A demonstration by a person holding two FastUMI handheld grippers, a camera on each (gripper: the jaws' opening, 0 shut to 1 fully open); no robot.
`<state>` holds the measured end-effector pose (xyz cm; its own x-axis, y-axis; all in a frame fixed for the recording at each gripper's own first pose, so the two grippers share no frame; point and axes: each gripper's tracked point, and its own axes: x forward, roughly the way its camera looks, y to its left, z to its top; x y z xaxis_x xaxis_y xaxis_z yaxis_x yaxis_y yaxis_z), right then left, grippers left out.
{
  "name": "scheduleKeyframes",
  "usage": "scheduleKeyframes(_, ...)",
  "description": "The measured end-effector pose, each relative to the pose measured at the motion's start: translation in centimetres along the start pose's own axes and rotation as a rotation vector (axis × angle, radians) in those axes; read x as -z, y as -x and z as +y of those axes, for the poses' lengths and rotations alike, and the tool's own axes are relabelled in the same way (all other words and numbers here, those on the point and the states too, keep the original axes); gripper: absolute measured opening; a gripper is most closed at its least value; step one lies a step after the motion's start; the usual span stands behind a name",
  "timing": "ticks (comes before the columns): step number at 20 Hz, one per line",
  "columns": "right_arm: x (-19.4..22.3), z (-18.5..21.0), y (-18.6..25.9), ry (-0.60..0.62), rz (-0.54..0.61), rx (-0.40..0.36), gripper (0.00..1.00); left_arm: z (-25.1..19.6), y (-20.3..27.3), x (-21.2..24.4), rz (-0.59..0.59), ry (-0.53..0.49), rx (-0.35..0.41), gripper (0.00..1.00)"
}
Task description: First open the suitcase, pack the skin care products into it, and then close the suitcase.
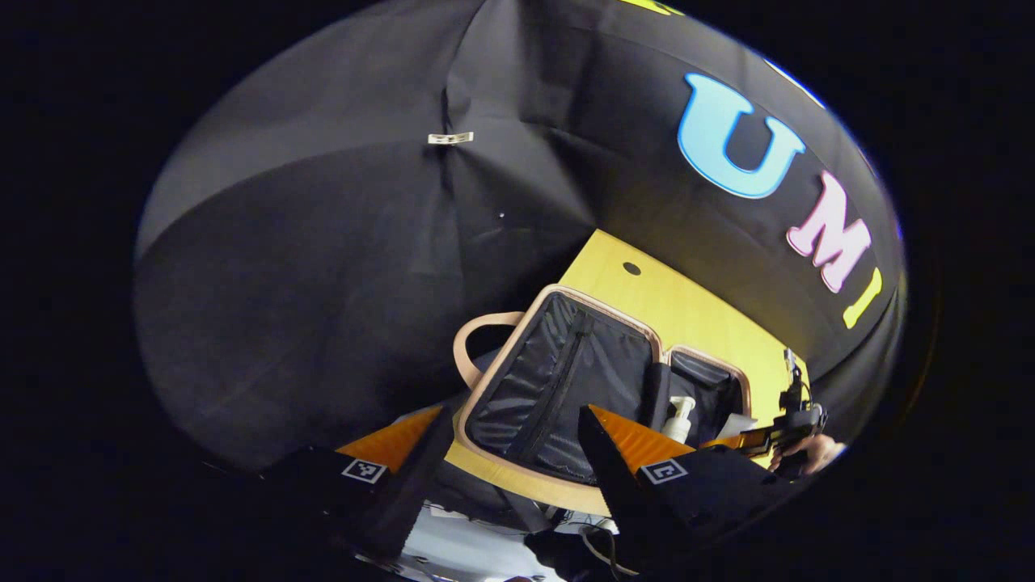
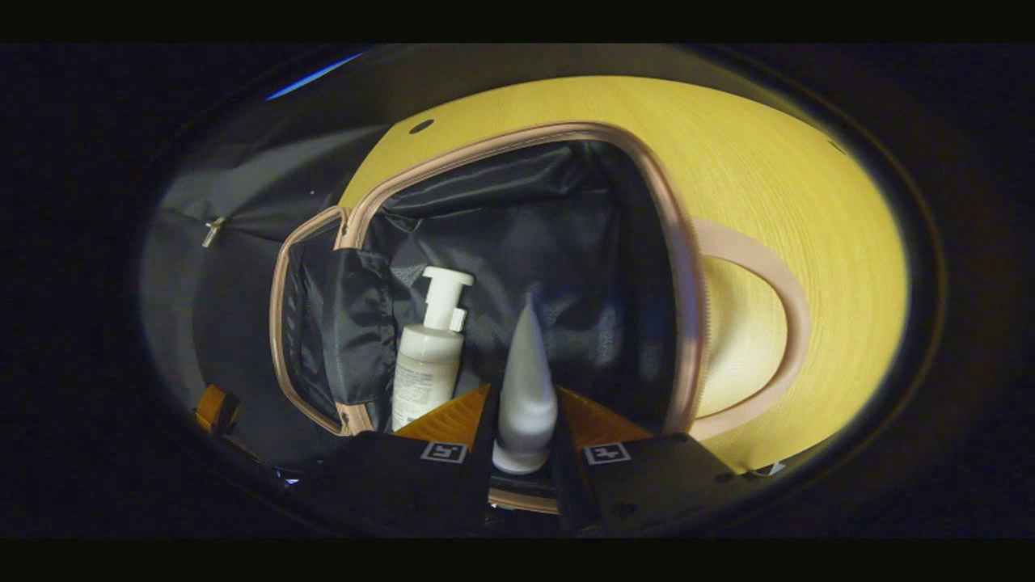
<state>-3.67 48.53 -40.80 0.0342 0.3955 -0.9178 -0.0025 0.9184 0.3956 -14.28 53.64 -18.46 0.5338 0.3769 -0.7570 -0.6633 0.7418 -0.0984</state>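
Left gripper view first: the left hand-held gripper (image 1: 509, 453) hangs spread wide and empty near the open suitcase (image 1: 566, 380) on the yellow tabletop (image 1: 687, 311), a pump bottle (image 1: 679, 420) standing inside, the right hand-held gripper (image 1: 756, 440) off at the far side. Right gripper view now: the right hand-held gripper pinches a white tube (image 2: 525, 388) over the suitcase's dark lining, pump bottle just beside it.

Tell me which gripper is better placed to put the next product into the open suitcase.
Right. The right gripper is shut on a white tube directly over the open suitcase, beside the pump bottle already inside. The left gripper is open, empty and set back from the case.
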Motion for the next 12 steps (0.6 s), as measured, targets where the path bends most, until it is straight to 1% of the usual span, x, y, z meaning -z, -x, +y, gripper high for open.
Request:
scheduleKeyframes(1, -0.1, 0.5, 1.2, -0.02, -0.012, -0.03, 0.29, 0.5, -0.9, -0.3, 0.001, 0.013, -0.006, 0.98)
scheduleKeyframes(2, -0.4, 1.0, 1.9, -0.044, -0.032, -0.073, 0.42, 1.0, -1.8, -0.7, -0.001, 0.021, -0.017, 0.98)
scheduleKeyframes(3, -1.1, 1.6, 3.3, -0.058, -0.07, -0.111, 0.53, 1.5, -2.6, -1.2, -0.001, 0.027, -0.026, 0.98)
scheduleKeyframes(4, -1.9, 2.3, 4.9, -0.056, -0.113, -0.16, 0.65, 2.2, -3.5, -1.9, 0.001, 0.035, -0.036, 0.98)
scheduleKeyframes(5, -2.5, 3.2, 6.5, -0.052, -0.156, -0.226, 0.78, 2.8, -4.3, -2.6, 0.009, 0.04, -0.043, 0.98)
scheduleKeyframes(6, -3.3, 3.8, 8.6, -0.052, -0.205, -0.29, 0.8, 3.4, -5.6, -2.9, 0.027, 0.043, -0.057, 0.98)
scheduleKeyframes(7, -3.7, 4.0, 10.6, -0.047, -0.241, -0.333, 0.72, 4.2, -6.9, -3.1, 0.054, 0.039, -0.069, 0.98)
scheduleKeyframes(8, -3.6, 4.0, 12.2, -0.036, -0.271, -0.37, 0.85, 4.9, -8.3, -3.4, 0.077, 0.037, -0.088, 0.98)
scheduleKeyframes(9, -3.7, 3.7, 13.7, -0.017, -0.299, -0.396, 0.96, 5.5, -9.8, -3.4, 0.112, 0.038, -0.093, 0.98)
scheduleKeyframes(10, -3.4, 3.1, 14.7, 0.004, -0.319, -0.407, 0.85, 5.8, -11.1, -3.3, 0.153, 0.038, -0.101, 0.98)
scheduleKeyframes(11, -3.3, 2.3, 15.4, 0.013, -0.332, -0.402, 0.85, 6.3, -12.2, -3.2, 0.181, 0.03, -0.124, 0.97)
scheduleKeyframes(12, -3.1, 1.5, 15.8, 0.011, -0.345, -0.395, 0.85, 6.5, -13.5, -3.4, 0.195, 0.018, -0.13, 0.97)
